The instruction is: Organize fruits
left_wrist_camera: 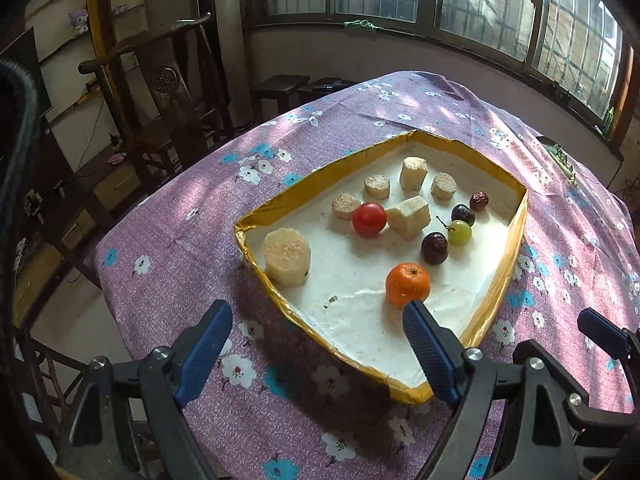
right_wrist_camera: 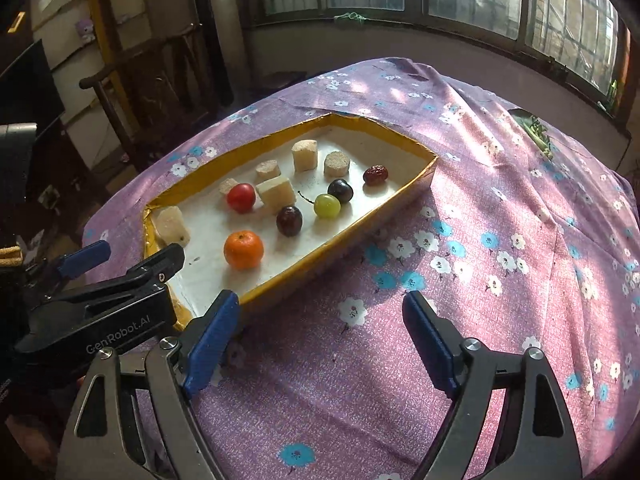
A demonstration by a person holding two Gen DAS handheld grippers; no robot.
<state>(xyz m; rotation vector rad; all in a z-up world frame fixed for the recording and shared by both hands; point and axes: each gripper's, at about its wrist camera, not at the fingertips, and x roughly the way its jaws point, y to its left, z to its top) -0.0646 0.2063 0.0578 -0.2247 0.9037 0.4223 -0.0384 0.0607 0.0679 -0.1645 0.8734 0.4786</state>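
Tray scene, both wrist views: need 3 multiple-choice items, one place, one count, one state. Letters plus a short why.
1. Where is the orange?
A. on the cloth outside the tray
B. in the tray, nearest the tongs
C. at the tray's far corner

2. How many green grapes are in the tray?
A. one
B. three
C. none

3. How do the left tongs and right tongs stand?
A. both open, nothing between them
B. left shut on the orange
C. right shut on a grape

Key: 1 B, it lies on the white floor at the near end. 2 A, a single green grape sits among dark ones. 3 A, both pairs gape, holding nothing.
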